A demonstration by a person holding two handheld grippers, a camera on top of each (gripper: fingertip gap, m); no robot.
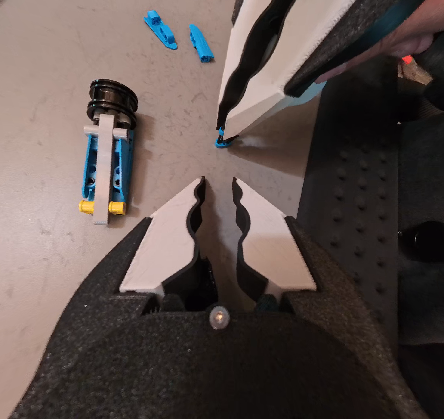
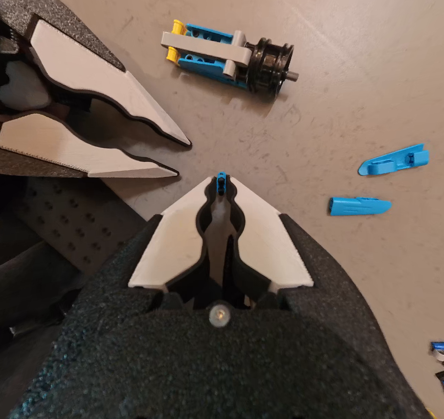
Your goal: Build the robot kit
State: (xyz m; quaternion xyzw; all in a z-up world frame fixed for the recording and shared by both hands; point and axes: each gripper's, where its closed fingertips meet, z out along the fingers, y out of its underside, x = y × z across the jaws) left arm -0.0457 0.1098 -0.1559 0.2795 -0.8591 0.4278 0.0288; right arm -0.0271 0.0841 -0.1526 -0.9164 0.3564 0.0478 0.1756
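grey-beige table [image 1: 60, 34], blue, grey, yellow, black assembly [image 1: 105, 152], blue panels [image 1: 160, 29], perhaps studded black mat [image 1: 355, 191]

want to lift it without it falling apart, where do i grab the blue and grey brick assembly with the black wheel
Grip the blue frame of the assembly across its two long sides, coming from above. It lies flat, and those sides look straight and parallel. Avoid the round black wheel, which would likely slip or turn. The left gripper is open and nearest.

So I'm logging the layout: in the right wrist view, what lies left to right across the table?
left gripper → blue pin in the right gripper → wheel assembly → two blue panels
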